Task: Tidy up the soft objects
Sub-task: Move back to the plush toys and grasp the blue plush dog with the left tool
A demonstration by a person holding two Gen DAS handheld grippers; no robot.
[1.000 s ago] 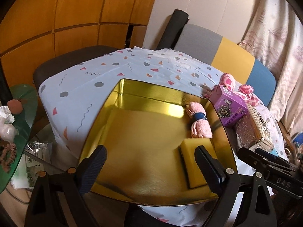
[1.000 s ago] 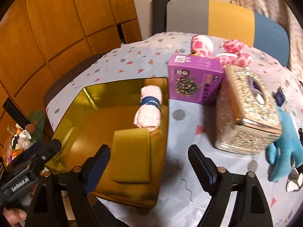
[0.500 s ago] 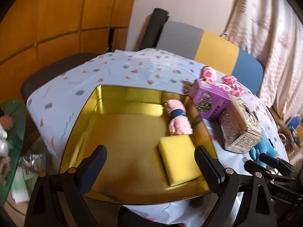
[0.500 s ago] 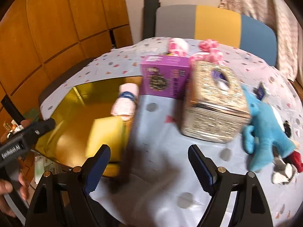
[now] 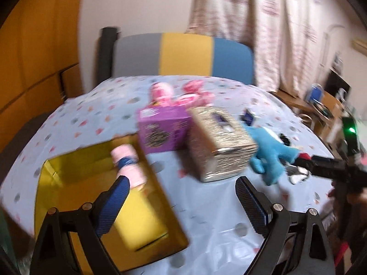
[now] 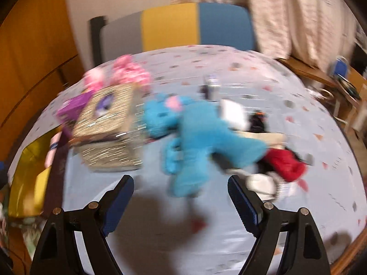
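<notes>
The blue plush toy (image 6: 197, 135) lies on the counter (image 6: 263, 73), which is covered by a pale cloth with small coloured shapes. It sits just right of the glittery gold box (image 6: 110, 133), the landmark for everything here. In the right wrist view the toy fills the middle, directly ahead of the right tool (image 6: 181, 194), whose two blue-padded arms stand wide apart with nothing between them; the toy's lower end lies just beyond the gap. This view also shows a red and black soft thing (image 6: 282, 165) touching the blue toy on the side away from the box, too blurred to name further.

The left wrist view shows what the right view barely catches: left of the gold box (image 5: 220, 144) a gold tray (image 5: 59, 183) holds a rolled pink towel (image 5: 128, 162) with a dark band and a yellow sponge (image 5: 140, 217). A purple box (image 5: 162, 130) stands touching the gold box's left side, and pink plush toys (image 5: 181, 94) lie behind both. Here the blue toy (image 5: 270, 158) is right of the gold box and ahead and to the right of the left tool (image 5: 181, 201), well apart from it. The left tool is also spread wide and empty, its left pad in front of the towel and sponge. At the right edge the right tool's black body (image 5: 332, 167) shows.

Behind the counter stands a chair (image 5: 183, 55) striped grey, yellow and blue.
</notes>
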